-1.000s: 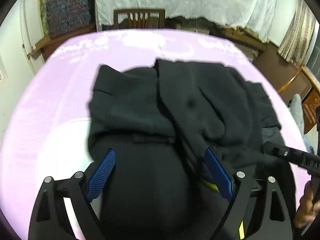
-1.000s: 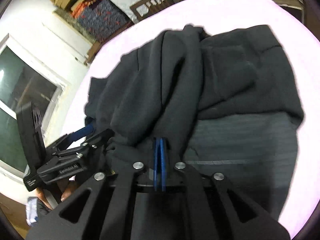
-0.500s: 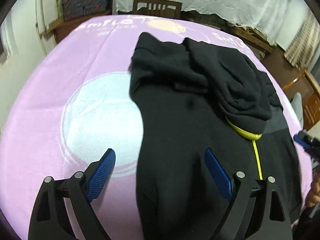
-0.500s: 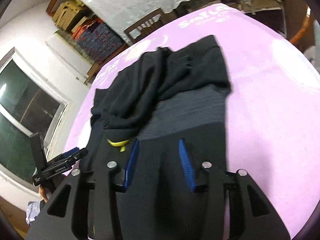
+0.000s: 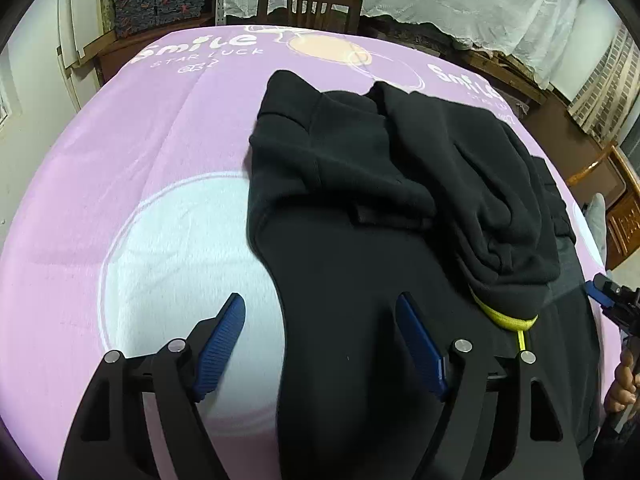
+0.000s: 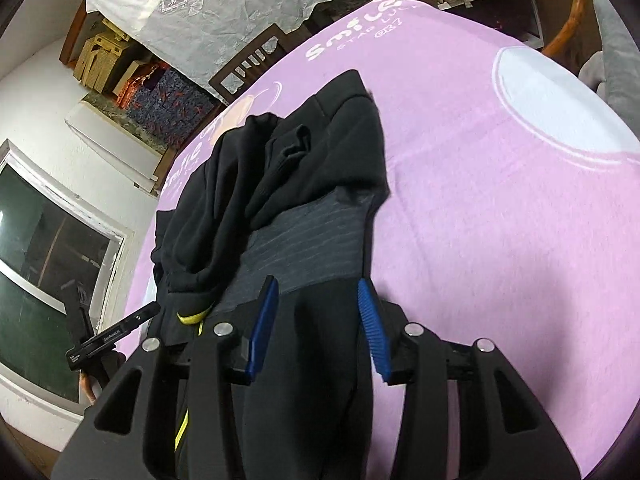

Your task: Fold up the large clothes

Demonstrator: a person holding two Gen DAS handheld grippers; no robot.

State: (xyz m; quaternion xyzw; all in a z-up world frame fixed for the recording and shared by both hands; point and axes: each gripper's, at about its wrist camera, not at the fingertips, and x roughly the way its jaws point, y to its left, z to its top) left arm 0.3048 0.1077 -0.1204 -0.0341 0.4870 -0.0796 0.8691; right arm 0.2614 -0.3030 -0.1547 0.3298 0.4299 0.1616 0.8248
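Left hand-held gripper (image 5: 320, 340) open over black garment (image 5: 380, 240), prob. hoodie, on purple blanket (image 5: 140, 160).

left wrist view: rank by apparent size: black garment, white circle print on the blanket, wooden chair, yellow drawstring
1. black garment
2. white circle print
3. wooden chair, though it stands far back, so its small look is partly distance
4. yellow drawstring

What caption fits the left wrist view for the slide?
Open left gripper above a partly folded black fleece garment on a purple printed blanket.
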